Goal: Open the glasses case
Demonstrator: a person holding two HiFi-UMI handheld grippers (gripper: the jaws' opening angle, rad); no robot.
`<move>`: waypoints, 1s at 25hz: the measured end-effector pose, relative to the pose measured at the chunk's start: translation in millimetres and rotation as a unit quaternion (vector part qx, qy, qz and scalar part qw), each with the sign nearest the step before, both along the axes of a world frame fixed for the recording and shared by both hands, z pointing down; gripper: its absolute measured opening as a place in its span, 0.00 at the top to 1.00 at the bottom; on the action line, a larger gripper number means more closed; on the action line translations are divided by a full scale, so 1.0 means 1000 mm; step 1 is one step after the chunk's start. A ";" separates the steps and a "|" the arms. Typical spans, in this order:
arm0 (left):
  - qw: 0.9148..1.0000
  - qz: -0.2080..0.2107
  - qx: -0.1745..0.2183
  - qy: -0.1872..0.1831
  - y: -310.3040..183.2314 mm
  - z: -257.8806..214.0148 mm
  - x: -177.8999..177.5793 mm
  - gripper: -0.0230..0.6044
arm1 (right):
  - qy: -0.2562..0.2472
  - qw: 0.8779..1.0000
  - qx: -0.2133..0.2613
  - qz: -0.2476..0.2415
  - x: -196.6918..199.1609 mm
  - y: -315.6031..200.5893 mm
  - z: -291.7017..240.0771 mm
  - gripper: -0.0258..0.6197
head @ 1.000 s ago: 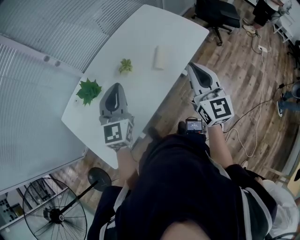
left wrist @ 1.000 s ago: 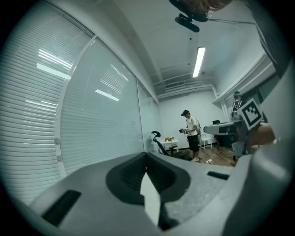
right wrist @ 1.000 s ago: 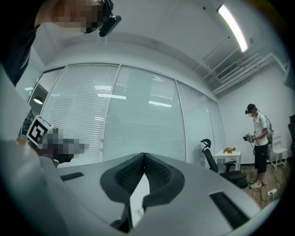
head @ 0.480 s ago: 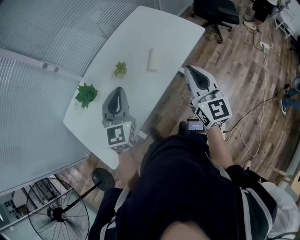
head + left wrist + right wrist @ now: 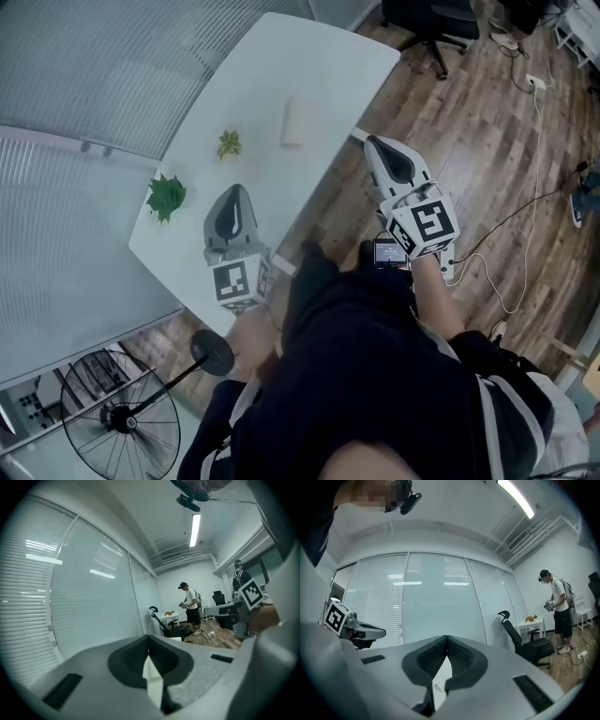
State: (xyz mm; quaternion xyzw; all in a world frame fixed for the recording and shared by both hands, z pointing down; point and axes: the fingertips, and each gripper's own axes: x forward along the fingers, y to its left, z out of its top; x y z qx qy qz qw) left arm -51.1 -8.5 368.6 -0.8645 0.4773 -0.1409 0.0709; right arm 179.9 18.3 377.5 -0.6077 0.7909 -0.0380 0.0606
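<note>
In the head view, a pale cream glasses case point(image 5: 296, 122) lies closed on the white table point(image 5: 281, 56), toward its far right side. My left gripper point(image 5: 232, 190) hovers over the near part of the table, shut, with nothing between its jaws, and points toward the case from well short of it. My right gripper point(image 5: 371, 142) is off the table's right edge, over the wooden floor, also shut and empty. Neither gripper view shows the case. The left gripper point(image 5: 149, 637) and the right gripper point(image 5: 447, 637) each show jaws closed tip to tip.
Two small green plants point(image 5: 166, 195) point(image 5: 228, 143) stand on the table's left side. A black office chair point(image 5: 427, 14) is beyond the table, a floor fan point(image 5: 112, 417) at the lower left, and cables point(image 5: 525, 187) on the floor. A person point(image 5: 190, 603) stands far back.
The table, case and plants have slid left and slightly down in the head view. Both grippers moved along with the person and stayed shut; the right one is nearer the table's edge.
</note>
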 end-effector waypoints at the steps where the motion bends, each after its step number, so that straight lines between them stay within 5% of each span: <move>1: 1.000 -0.004 -0.002 -0.001 -0.004 0.002 -0.004 0.96 | -0.001 1.000 -0.002 -0.003 -0.003 -0.005 0.002 0.94; 25: 0.992 -0.046 -0.010 0.113 -0.188 0.019 -0.123 0.96 | 0.080 0.994 -0.050 -0.053 -0.129 -0.203 0.011 0.94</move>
